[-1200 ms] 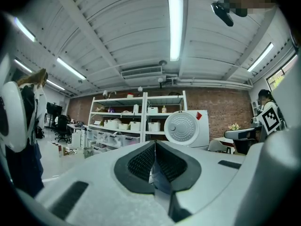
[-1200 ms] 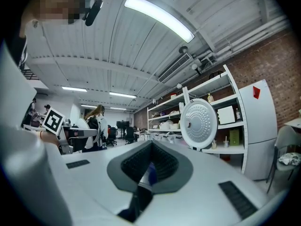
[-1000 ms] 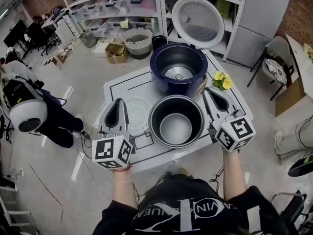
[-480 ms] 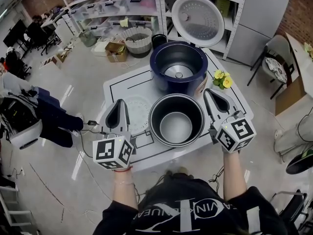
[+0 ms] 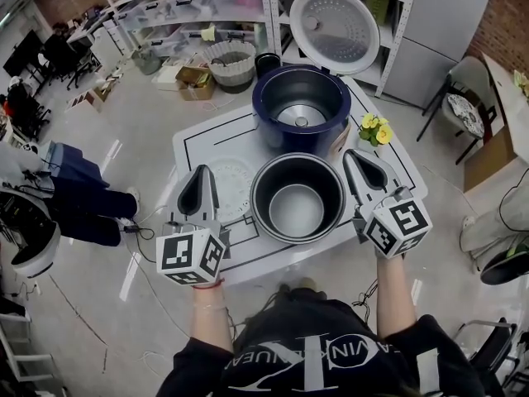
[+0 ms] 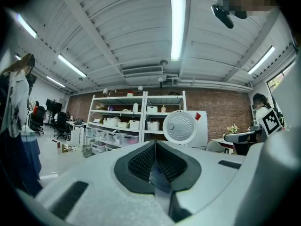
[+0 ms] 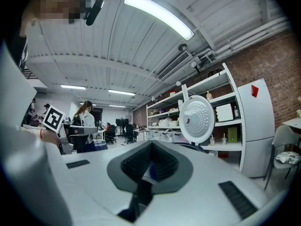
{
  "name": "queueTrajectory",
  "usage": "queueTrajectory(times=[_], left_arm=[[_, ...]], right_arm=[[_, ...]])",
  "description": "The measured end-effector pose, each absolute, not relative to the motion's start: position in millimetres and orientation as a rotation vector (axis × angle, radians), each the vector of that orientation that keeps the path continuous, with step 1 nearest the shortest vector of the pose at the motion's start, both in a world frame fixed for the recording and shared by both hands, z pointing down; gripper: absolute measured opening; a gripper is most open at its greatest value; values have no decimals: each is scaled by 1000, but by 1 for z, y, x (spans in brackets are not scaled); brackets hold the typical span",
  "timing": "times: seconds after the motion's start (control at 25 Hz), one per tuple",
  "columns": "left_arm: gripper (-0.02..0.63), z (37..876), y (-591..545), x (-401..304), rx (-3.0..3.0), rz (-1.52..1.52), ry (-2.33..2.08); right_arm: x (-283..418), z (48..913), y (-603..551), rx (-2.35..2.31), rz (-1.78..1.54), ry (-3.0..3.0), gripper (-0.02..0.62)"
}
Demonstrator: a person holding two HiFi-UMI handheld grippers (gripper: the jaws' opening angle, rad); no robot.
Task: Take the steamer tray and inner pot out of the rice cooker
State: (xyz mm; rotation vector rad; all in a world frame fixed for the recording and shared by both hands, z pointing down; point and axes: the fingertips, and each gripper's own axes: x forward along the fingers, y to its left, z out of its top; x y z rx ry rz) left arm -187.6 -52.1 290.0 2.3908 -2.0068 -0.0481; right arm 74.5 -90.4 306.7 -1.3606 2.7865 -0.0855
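Dark metal inner pot point(image 5: 297, 198) and white perforated steamer tray point(image 5: 235, 180) sit on the white worktop point(image 5: 207, 143), before the navy rice cooker point(image 5: 302, 110). Left gripper point(image 5: 202, 172) and right gripper point(image 5: 352, 154) flank the pot, fingers closed, empty; job apparently done.

Right gripper point(image 7: 152, 146) jaws pressed together, nothing between. Beyond tips: white perforated rice cooker lid point(image 7: 197, 119), raised open. Shelving point(image 7: 164, 121) behind lid, grey cabinet point(image 7: 256, 121) at right. Left gripper's marker cube point(image 7: 53, 119) far left; person point(image 7: 86, 119) standing near it.
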Motion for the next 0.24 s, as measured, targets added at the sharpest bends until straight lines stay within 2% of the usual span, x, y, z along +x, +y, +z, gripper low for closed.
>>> queueTrajectory(times=[0.24], left_arm=[[14, 292, -52, -187, 2392, -47, -2012]], right_arm=[[75, 310, -89, -1364, -98, 2787, -2]])
